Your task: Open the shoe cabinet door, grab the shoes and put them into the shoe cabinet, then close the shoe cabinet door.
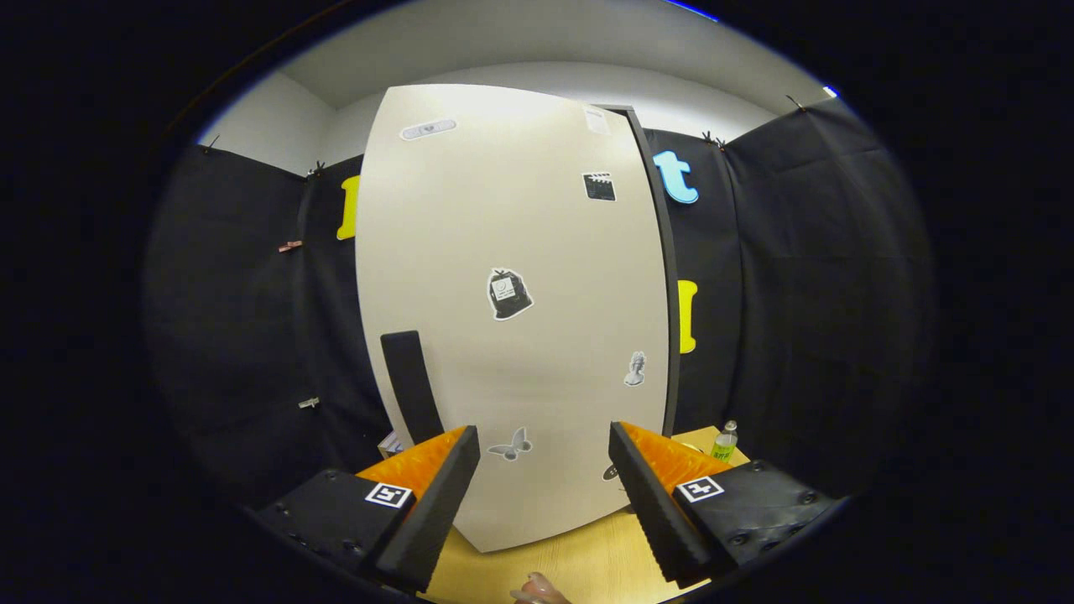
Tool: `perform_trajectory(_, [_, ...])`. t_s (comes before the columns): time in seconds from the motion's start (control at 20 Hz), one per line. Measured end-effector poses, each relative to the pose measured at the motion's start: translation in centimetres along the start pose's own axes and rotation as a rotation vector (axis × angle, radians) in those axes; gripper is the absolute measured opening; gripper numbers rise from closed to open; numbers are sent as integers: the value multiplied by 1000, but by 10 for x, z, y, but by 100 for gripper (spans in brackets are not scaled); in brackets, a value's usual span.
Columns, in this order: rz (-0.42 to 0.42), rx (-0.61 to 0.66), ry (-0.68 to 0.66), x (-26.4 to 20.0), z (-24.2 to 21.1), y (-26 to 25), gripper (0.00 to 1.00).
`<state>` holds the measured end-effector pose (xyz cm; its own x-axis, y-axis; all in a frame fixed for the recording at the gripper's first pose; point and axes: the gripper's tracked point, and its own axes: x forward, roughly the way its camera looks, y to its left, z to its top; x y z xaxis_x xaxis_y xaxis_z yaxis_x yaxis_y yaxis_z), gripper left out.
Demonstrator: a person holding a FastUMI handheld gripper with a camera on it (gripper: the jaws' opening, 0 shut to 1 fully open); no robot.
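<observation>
A tall cream shoe cabinet door [512, 319] with several stickers stands shut just ahead of me, on a wooden floor [579, 558]. Its dark bar handle [409, 387] runs upright near the door's left edge, just beyond my left finger. My gripper [544, 449] is open, its fingers spread wide with nothing between them, pointing at the lower part of the door. A butterfly sticker [512, 445] shows in the gap between the fingertips.
A small green bottle [725, 441] stands on the floor to the right of the cabinet, beyond my right finger. Black cloth walls close in on both sides. A fingertip of a person's hand [537, 589] shows below the fingers.
</observation>
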<state>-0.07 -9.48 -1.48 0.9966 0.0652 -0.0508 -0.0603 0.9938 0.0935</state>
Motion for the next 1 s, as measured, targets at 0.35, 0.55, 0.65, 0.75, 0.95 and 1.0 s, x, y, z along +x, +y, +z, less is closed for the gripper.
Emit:
perform_trajectory(0.35, [15, -11, 1, -12, -3, 14, 98])
perform_trajectory(0.55, [10, -15, -6, -16, 0, 16, 98])
perform_trajectory(0.65, [10, -16, -2, -15, 0, 18, 98])
perform_trajectory(0.75, [6, -24, 8, -13, -2, 18, 98])
perform_trajectory(0.95, [2, -23, 23, -8, -5, 17, 98])
perform_trajectory(1.0, [1, -24, 26, -7, -5, 17, 98])
